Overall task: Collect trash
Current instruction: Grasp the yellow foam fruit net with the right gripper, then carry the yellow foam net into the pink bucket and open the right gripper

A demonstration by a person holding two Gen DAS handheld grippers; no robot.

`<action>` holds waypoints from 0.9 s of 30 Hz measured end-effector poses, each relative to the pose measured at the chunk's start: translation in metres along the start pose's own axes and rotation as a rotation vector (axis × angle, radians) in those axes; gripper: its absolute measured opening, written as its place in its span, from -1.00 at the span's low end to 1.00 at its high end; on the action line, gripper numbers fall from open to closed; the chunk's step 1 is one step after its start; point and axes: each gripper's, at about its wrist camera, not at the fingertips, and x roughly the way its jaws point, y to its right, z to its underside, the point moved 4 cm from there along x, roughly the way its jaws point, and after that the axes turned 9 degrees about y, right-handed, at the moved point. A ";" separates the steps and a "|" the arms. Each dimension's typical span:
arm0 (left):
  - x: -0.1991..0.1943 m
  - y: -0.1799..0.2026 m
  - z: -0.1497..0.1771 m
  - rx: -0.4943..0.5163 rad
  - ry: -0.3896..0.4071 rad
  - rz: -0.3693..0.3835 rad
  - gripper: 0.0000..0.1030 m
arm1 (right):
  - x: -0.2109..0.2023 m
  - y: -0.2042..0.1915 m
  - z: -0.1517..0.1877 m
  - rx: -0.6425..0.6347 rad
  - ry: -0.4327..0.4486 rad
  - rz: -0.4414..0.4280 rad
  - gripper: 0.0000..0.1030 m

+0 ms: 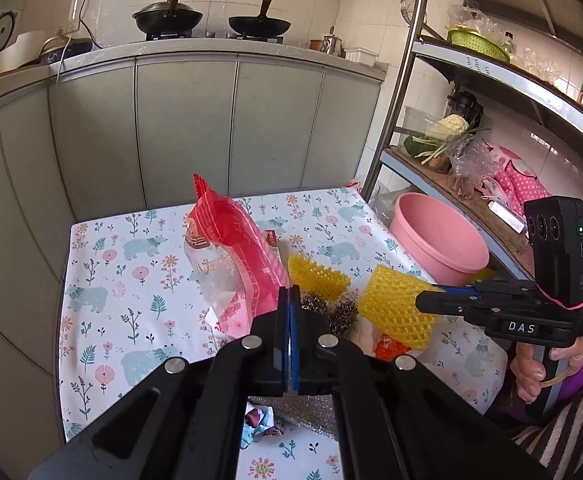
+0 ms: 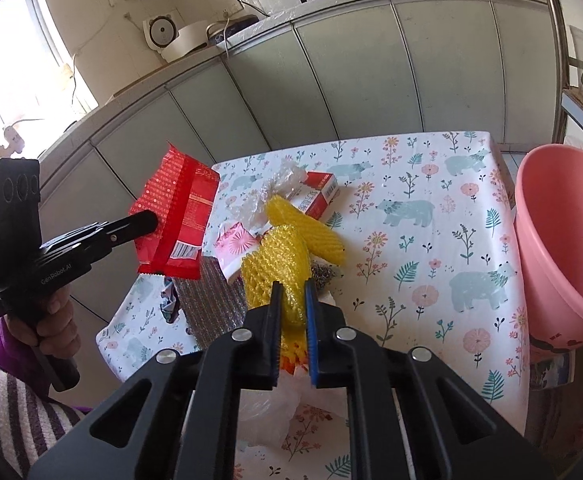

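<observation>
I am clamping my left gripper (image 1: 290, 296) on the red snack bag (image 1: 235, 256), holding it above the floral table (image 1: 103, 280), while my right gripper (image 2: 293, 300) is pinching a yellow foam net (image 2: 279, 272). Beyond, another net is lying beside a cigarette box (image 2: 321, 194); only the right view shows that box whole. The pink basin (image 1: 439, 240) is sitting off the table's edge.

Two yellow foam nets (image 2: 279, 276); one red snack bag (image 2: 175, 216); one pink basin (image 2: 567, 240)

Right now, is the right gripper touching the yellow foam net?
Touching. The right wrist view shows the right gripper pinching the yellow foam net between both fingers.
</observation>
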 end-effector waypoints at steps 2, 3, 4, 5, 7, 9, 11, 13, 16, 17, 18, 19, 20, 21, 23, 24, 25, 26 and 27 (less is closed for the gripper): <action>-0.001 0.005 -0.007 0.009 0.023 0.005 -1.00 | -0.007 0.002 -0.007 0.003 0.033 0.006 -0.79; -0.002 0.007 -0.012 0.013 0.037 0.009 -1.00 | -0.010 0.004 -0.010 0.006 0.051 0.012 -0.79; -0.002 0.010 -0.016 0.014 0.048 0.013 -1.00 | -0.014 0.007 -0.013 0.010 0.069 0.018 -0.79; -0.001 0.013 -0.020 0.015 0.057 0.019 -1.00 | -0.018 0.010 -0.016 0.014 0.085 0.027 -0.79; 0.002 0.021 -0.028 0.021 0.076 0.034 -1.00 | -0.027 0.017 -0.022 0.020 0.119 0.053 -0.79; 0.006 0.031 -0.037 0.033 0.094 0.056 -1.00 | -0.037 0.027 -0.027 0.027 0.154 0.089 -0.79; 0.012 0.044 -0.046 0.047 0.111 0.083 -1.00 | -0.047 0.039 -0.031 0.039 0.187 0.128 -0.79; 0.019 0.059 -0.054 0.064 0.121 0.114 -1.00 | -0.058 0.054 -0.036 0.057 0.221 0.176 -0.79; 0.034 0.084 -0.065 0.089 0.126 0.165 -1.00 | -0.075 0.077 -0.037 0.093 0.261 0.251 -0.79; 0.040 0.093 -0.068 0.097 0.125 0.185 -1.00 | -0.079 0.085 -0.037 0.106 0.272 0.278 -0.79; 0.046 0.102 -0.072 0.108 0.125 0.202 -1.00 | -0.083 0.093 -0.037 0.117 0.281 0.302 -0.79; 0.051 0.112 -0.075 0.120 0.125 0.219 -1.00 | -0.087 0.101 -0.037 0.129 0.291 0.326 -0.79; 0.058 0.122 -0.077 0.130 0.126 0.236 -1.00 | -0.091 0.108 -0.037 0.141 0.301 0.348 -0.79; 0.064 0.131 -0.079 0.139 0.124 0.252 -1.00 | -0.095 0.114 -0.036 0.152 0.309 0.369 -0.79; 0.077 0.150 -0.083 0.150 0.117 0.287 -1.00 | -0.100 0.128 -0.036 0.166 0.324 0.411 -0.79; 0.083 0.159 -0.084 0.154 0.112 0.302 -1.00 | -0.102 0.133 -0.035 0.173 0.333 0.429 -0.79; 0.090 0.167 -0.085 0.159 0.105 0.314 -1.00 | -0.103 0.140 -0.036 0.181 0.338 0.442 -0.79; 0.097 0.175 -0.084 0.165 0.099 0.327 -1.00 | -0.104 0.145 -0.036 0.189 0.339 0.453 -0.79; 0.104 0.184 -0.085 0.172 0.092 0.341 -1.00 | -0.104 0.149 -0.035 0.194 0.341 0.467 -0.79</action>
